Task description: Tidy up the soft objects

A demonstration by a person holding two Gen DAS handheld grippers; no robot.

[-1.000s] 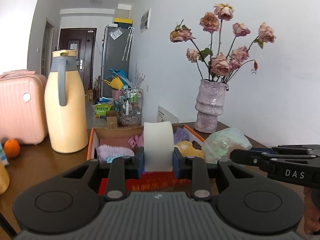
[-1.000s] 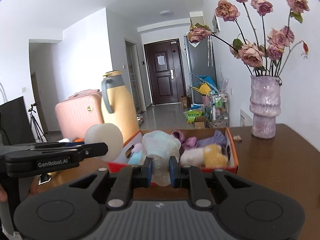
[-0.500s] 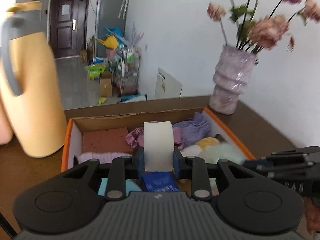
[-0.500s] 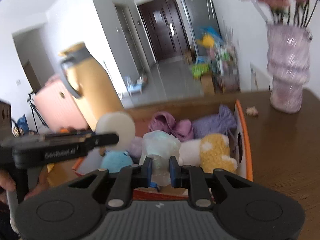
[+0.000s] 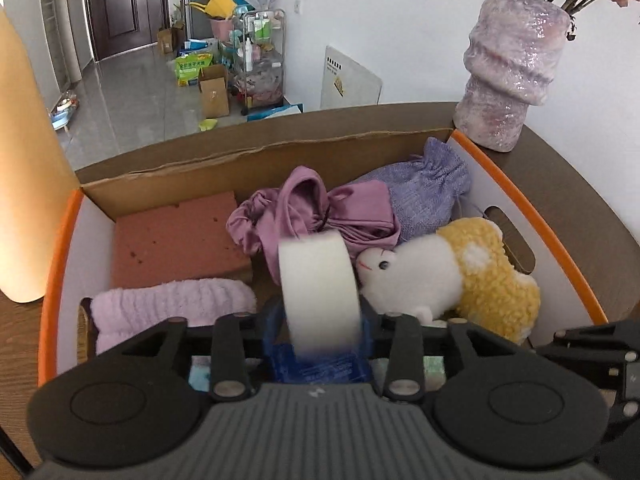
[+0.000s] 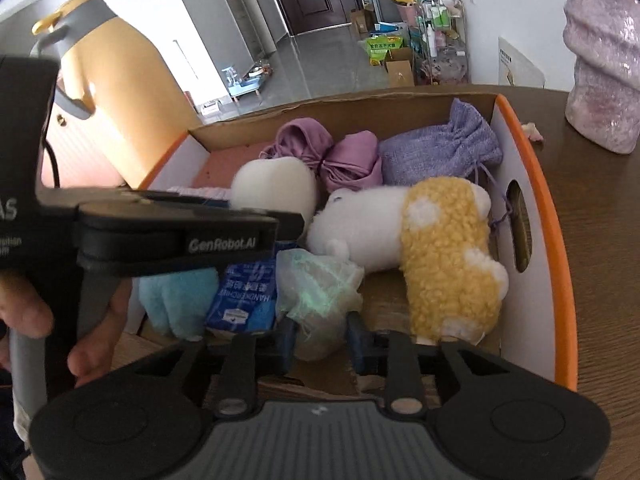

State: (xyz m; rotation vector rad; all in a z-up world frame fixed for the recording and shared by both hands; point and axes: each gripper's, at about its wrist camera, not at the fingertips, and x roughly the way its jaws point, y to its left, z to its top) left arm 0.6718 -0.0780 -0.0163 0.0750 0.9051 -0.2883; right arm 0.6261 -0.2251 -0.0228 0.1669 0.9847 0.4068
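Left tongs [image 5: 320,320] pinching the sponge [image 5: 318,292], right tongs [image 6: 320,344] pinching the bag [image 6: 318,292]; both just dropped down over the box [image 5: 60,240], so release looks next.

Ahead of the gripper, a grey tiled floor [image 5: 132,92] is running to a dark door [image 5: 120,0], and daylight is shining on it. A cluttered wire rack [image 5: 260,60] is standing against the white wall [image 5: 380,20] to the right, and a brown table [image 6: 600,200] is lying below.
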